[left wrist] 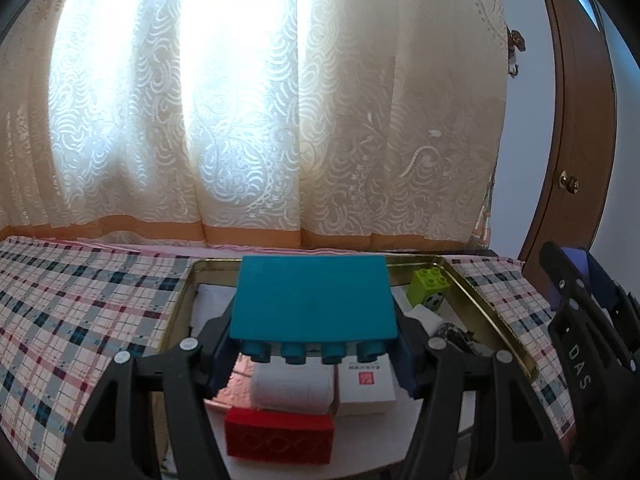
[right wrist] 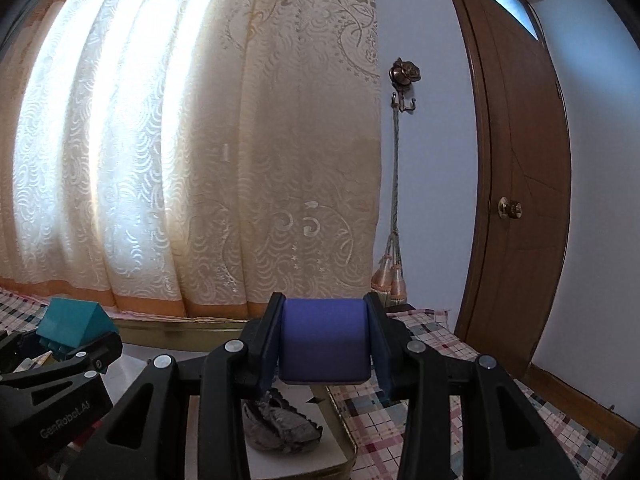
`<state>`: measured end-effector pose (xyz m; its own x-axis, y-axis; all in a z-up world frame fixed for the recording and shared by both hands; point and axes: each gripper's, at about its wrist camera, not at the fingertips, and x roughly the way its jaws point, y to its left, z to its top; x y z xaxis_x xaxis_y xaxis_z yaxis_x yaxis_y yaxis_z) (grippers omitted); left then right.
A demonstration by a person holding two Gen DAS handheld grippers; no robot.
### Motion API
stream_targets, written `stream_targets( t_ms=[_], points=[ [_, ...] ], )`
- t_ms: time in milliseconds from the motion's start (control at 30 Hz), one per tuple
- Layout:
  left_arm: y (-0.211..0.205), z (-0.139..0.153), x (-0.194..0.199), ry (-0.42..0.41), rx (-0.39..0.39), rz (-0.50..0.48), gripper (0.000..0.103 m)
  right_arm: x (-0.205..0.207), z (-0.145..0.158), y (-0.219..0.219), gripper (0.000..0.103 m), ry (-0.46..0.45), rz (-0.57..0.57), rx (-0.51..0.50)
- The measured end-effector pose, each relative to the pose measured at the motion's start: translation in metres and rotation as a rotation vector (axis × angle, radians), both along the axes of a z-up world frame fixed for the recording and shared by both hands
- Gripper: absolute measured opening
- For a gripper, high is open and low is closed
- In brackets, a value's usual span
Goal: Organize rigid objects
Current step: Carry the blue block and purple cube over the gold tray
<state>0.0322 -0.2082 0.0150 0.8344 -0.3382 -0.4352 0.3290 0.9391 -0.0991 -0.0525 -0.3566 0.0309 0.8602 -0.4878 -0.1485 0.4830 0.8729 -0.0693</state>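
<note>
The gold tray [left wrist: 496,320] on the checked cloth [left wrist: 80,300] is the landmark. It is already crowded, so anything lowered carelessly could land on its contents and tip out. Above the tray's middle, the left claw [left wrist: 316,344] grips a teal block [left wrist: 314,296] by its side walls, studs facing the camera; those smooth sides could slip. Over the tray's right edge, the right claw [right wrist: 324,344] clamps a purple block [right wrist: 323,344], which might fall outside the rim. Inside the tray lie a white box [left wrist: 366,386], a red block [left wrist: 279,436], a white roll [left wrist: 292,388] and a green block [left wrist: 430,286]; the claws could also bump each other.
</note>
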Motion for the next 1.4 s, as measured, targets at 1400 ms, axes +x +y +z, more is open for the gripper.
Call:
stream_targets(
  t_ms=[1400],
  points=[
    [-0.011,-0.019,0.063,0.238,0.172,0.087,0.064,0.09,-0.021,0.004,0.043,0.249,0.116,0.091]
  ],
)
